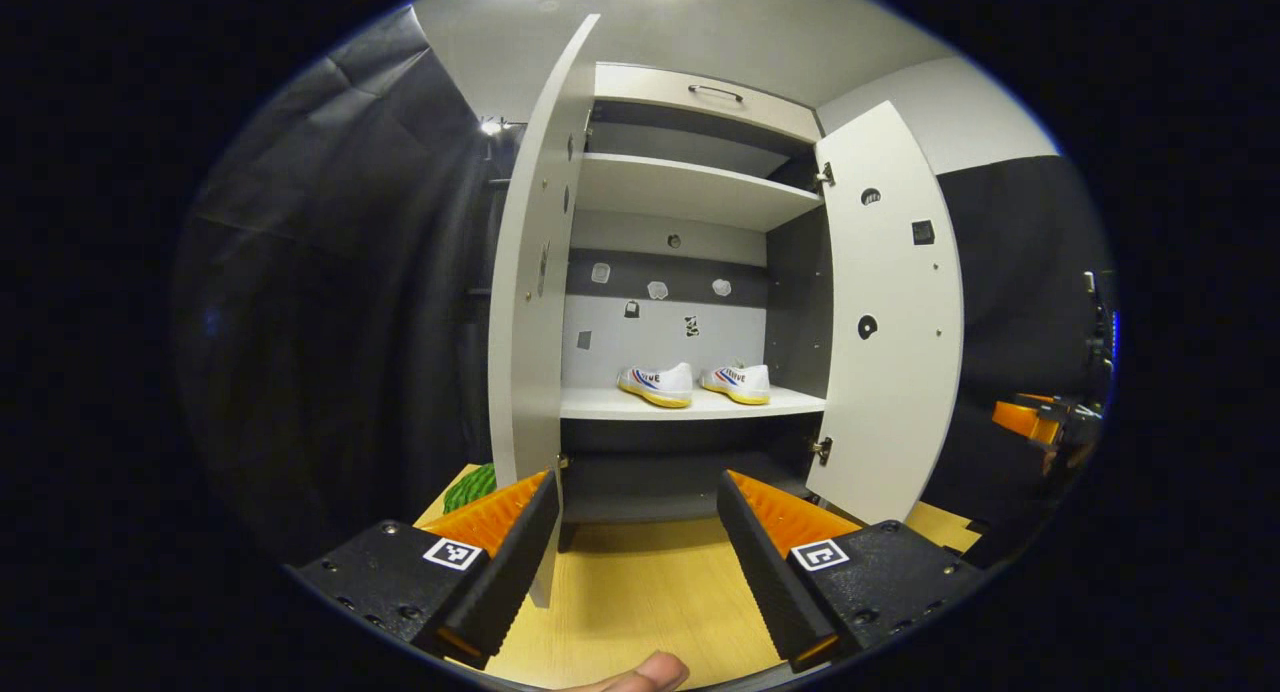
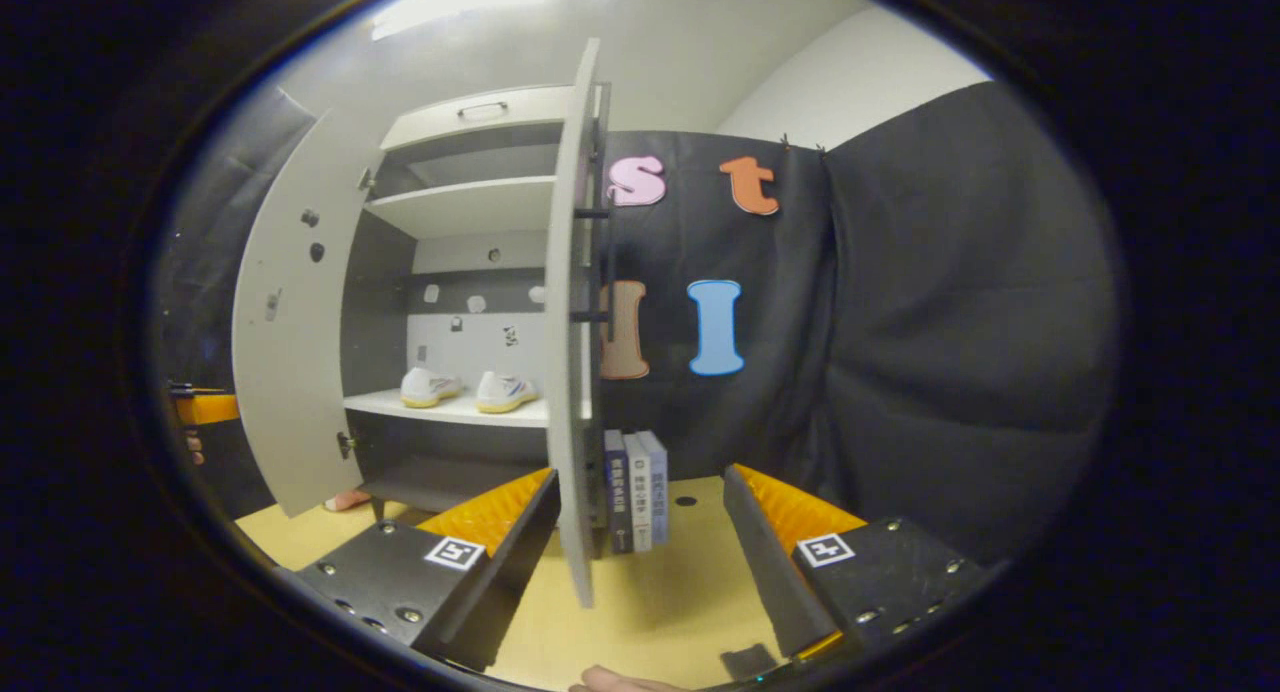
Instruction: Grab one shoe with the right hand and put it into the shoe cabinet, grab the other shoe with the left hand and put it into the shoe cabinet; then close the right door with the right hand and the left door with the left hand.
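On the lower white shelf [image 1: 690,403] of the shoe cabinet [image 1: 700,122], two white sneakers side by side: left shoe [image 1: 657,383] and right shoe [image 1: 737,382], toes out, yellow soles at the shelf's front edge, apart from each other. Seen also from the right gripper view, farther off, as left shoe [image 2: 429,387] and right shoe [image 2: 505,392].

Both doors swung wide open. Left door [image 1: 530,302] edge-on just beyond the left gripper [image 1: 637,557], bottom corner reaching down beside its left finger. Right door [image 1: 890,322] angled outward, plenty of open room between the two. From the right gripper view, right door [image 2: 572,322] edge-on, its lower edge hanging between the fingers of the right gripper [image 2: 640,562], touching neither.

Left gripper spread apart, holding nothing. Right gripper likewise spread, nothing clamped.

Near the right door's outer face, upright books [image 2: 635,490] on the wooden table [image 2: 660,592]. Beside the left door, a green striped object [image 1: 470,487], partly hidden.
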`<state>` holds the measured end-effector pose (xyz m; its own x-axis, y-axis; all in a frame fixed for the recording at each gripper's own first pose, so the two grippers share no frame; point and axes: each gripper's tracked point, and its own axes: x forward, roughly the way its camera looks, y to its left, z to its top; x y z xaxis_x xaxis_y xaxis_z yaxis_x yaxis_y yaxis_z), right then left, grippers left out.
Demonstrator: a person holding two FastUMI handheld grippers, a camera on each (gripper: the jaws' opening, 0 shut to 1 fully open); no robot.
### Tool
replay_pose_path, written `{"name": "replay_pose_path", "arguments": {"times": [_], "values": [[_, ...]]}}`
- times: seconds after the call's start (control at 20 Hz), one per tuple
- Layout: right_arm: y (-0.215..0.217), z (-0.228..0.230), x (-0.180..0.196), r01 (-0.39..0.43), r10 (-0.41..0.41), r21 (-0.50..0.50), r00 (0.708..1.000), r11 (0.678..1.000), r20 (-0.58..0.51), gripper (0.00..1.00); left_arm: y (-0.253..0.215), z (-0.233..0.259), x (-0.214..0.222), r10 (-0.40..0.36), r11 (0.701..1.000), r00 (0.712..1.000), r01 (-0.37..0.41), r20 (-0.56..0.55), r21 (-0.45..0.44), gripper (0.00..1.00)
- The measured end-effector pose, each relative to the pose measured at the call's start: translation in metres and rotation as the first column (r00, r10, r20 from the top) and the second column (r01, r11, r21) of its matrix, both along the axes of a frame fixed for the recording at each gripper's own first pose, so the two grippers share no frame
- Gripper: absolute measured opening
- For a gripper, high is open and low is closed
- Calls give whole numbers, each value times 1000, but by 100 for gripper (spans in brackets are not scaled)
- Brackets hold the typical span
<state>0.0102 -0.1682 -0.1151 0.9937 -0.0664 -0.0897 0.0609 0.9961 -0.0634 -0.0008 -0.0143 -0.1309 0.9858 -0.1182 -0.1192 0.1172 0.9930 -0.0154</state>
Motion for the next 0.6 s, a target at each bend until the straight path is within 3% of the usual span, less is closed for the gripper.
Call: {"name": "replay_pose_path", "arguments": {"times": [0.15, 0.3, 0.5, 0.6], "values": [[-56, 20, 24, 61, -62, -23, 997, 998, -42, 98, -2, 0, -16, -36, 999, 999, 36, 10, 11, 97], [-106, 50, 50, 126, -125, 49, 992, 991, -32, 98, -5, 8, -26, -57, 998, 998, 57, 32, 9, 97], [-146, 77, 75, 148, -146, 59, 989, 987, -26, 98, -14, 15, -34, -106, 994, 993, 106, 58, 3, 96], [-143, 89, 91, 122, -121, 59, 992, 991, -22, 98, -14, 13, -37, -114, 993, 992, 114, 54, 3, 96]]}}
